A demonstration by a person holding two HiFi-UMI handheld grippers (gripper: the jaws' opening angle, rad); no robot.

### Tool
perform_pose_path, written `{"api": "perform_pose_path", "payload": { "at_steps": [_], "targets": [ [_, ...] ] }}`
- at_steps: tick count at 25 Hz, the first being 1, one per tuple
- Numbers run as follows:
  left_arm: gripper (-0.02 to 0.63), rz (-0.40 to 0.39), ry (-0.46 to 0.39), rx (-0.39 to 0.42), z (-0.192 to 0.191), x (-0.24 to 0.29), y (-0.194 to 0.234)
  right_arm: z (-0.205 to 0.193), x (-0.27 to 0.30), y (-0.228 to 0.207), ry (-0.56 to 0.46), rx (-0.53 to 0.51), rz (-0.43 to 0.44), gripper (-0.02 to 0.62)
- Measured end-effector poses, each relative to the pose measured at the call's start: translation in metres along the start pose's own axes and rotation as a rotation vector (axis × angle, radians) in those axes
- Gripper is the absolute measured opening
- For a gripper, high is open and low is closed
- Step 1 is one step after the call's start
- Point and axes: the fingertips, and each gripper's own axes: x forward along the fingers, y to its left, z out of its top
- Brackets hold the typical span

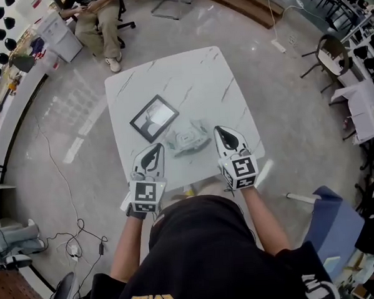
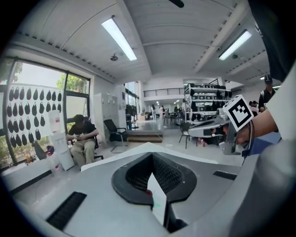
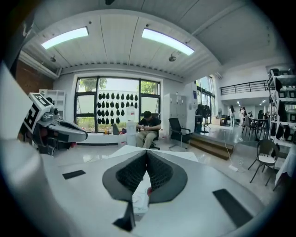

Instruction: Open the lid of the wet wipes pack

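Observation:
The wet wipes pack (image 1: 188, 139) lies on the white marble table (image 1: 189, 77), near its front edge, its lid facing up. My left gripper (image 1: 156, 148) hovers just left of the pack and my right gripper (image 1: 220, 131) just right of it, both lifted clear of it. Each one's jaws meet at the tips with nothing between them. The left gripper (image 2: 151, 155) and right gripper (image 3: 146, 152) both point almost level across the room. Below the right jaws a strip of the pack (image 3: 140, 198) shows through the gap.
A dark framed picture (image 1: 154, 117) lies on the table left of and behind the pack. A person sits on a chair (image 1: 102, 19) beyond the far edge. A chair (image 1: 329, 54) stands at the right, a blue seat (image 1: 331, 222) near my right side, cables (image 1: 79, 239) on the floor.

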Motion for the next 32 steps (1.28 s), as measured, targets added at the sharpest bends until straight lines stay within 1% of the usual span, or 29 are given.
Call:
{"api": "perform_pose_path", "payload": {
  "at_steps": [3,6,7,10,12,14,17,24,29,32],
  "targets": [
    [0.017,-0.020,-0.008,-0.021,0.004,-0.006,0.001,0.017,-0.006,0.000,-0.042,-0.017,-0.006,0.002],
    [0.017,-0.014,-0.019,-0.035,0.006,-0.011,0.004,0.025,-0.009,0.001,-0.055,-0.028,-0.004,0.002],
    [0.017,-0.011,-0.026,-0.057,0.007,-0.013,0.006,0.026,-0.009,0.001,-0.057,-0.017,-0.002,0.002],
    [0.017,0.003,-0.065,-0.165,0.015,-0.012,0.014,0.036,-0.012,0.000,-0.086,0.067,0.008,0.002],
    [0.017,0.005,-0.092,-0.192,0.023,-0.011,0.015,0.043,-0.014,0.000,-0.105,0.089,0.006,0.002],
    [0.017,-0.015,-0.100,-0.186,0.028,-0.010,0.010,0.047,-0.015,0.001,-0.110,0.083,0.004,0.002],
    [0.017,-0.036,-0.085,-0.179,0.024,-0.011,0.008,0.045,-0.017,0.000,-0.101,0.076,-0.002,0.002],
    [0.017,0.002,-0.060,-0.248,0.002,-0.025,0.020,0.038,-0.023,-0.003,-0.095,0.081,-0.020,0.002],
    [0.017,-0.006,-0.052,-0.241,0.000,-0.024,0.023,0.040,-0.023,-0.001,-0.097,0.098,-0.024,0.002],
    [0.017,-0.030,-0.046,-0.232,0.000,-0.022,0.014,0.040,-0.027,0.003,-0.096,0.097,-0.030,0.002]
  ]
}}
